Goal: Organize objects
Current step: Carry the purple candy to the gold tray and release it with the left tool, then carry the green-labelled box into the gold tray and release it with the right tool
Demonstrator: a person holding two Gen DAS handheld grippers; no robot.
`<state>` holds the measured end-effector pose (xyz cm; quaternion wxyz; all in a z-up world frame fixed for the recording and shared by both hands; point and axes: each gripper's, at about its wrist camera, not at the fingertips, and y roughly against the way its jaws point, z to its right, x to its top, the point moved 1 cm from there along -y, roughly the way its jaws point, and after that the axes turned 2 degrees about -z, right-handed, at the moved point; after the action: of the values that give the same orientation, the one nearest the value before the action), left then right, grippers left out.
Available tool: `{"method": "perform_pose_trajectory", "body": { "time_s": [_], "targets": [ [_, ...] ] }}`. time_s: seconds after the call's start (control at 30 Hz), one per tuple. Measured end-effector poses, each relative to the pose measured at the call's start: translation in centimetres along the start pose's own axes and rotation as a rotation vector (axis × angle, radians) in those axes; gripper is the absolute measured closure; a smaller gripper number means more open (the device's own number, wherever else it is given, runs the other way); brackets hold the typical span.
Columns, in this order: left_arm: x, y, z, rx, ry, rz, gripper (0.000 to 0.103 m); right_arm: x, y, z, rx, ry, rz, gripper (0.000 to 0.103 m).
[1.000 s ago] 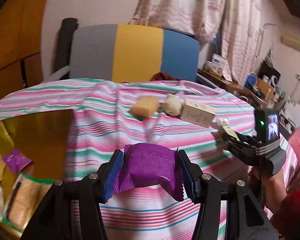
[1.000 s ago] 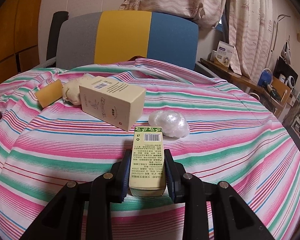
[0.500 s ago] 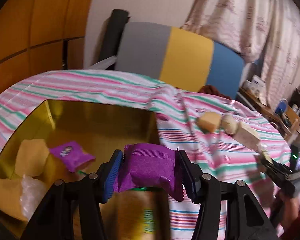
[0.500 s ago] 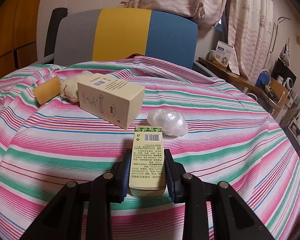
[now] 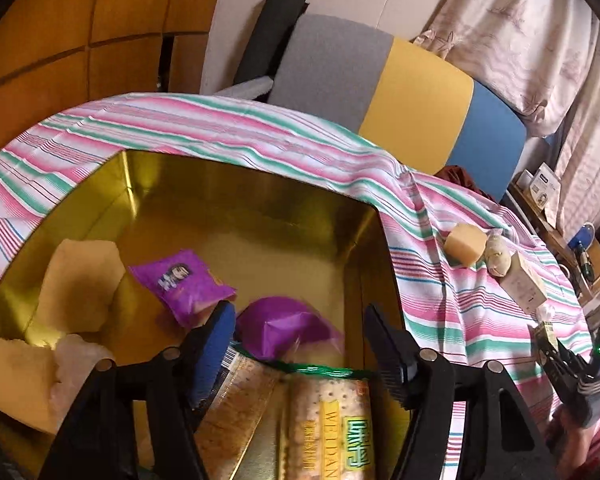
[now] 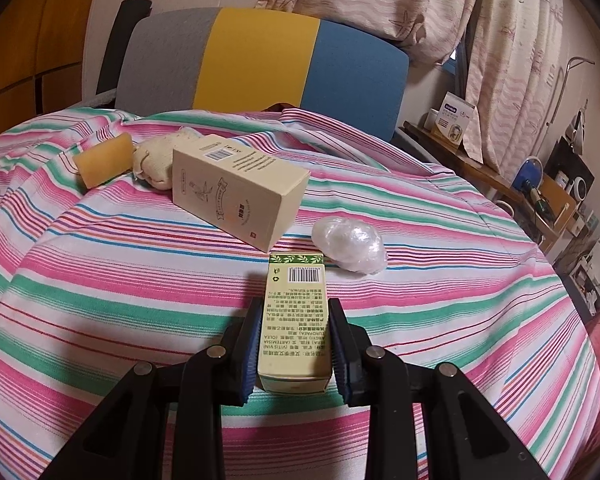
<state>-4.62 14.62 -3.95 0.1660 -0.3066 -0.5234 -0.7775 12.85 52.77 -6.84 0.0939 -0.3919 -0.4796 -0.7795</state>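
Observation:
My left gripper point(image 5: 300, 322) is open over the gold box point(image 5: 292, 216). The purple packet point(image 5: 284, 330) lies loose in the box below the jaws, beside a second purple packet point(image 5: 182, 286) and a cracker pack point(image 5: 328, 420). My right gripper point(image 6: 294, 322) is shut on a small pale green carton point(image 6: 294, 320), held just above the striped cloth point(image 6: 100, 280). A larger beige carton point(image 6: 236, 192), a clear wrapped lump point(image 6: 350, 248), a cream cloth ball point(image 6: 156, 160) and a yellow sponge block point(image 6: 104, 158) lie on the cloth ahead.
Yellow sponges point(image 5: 80, 280) and a clear bag point(image 5: 76, 364) sit at the box's left. A grey, yellow and blue chair back point(image 6: 260, 64) stands behind the table. A cluttered side shelf point(image 6: 540, 184) is at the right. The right gripper also shows in the left wrist view point(image 5: 548, 340).
My left gripper moved left over the gold box, opened and let go of the purple packet, which now lies in the box. My right gripper stayed shut on the carton, nearly still.

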Motion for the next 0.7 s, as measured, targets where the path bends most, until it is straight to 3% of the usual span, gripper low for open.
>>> {"method": "perform_pose_trajectory", "body": {
  "time_s": [0.37,0.7],
  "targets": [
    [-2.1,2.6,-0.4,-0.008,-0.038,0.057,0.021,0.1,0.1,-0.3,-0.008,0.023,-0.008,0.073],
    [-3.2,3.9,-0.6,-0.028,-0.052,0.067,0.007,-0.1,2.3,-2.7,0.085,0.078,0.006,0.073]
  ]
}}
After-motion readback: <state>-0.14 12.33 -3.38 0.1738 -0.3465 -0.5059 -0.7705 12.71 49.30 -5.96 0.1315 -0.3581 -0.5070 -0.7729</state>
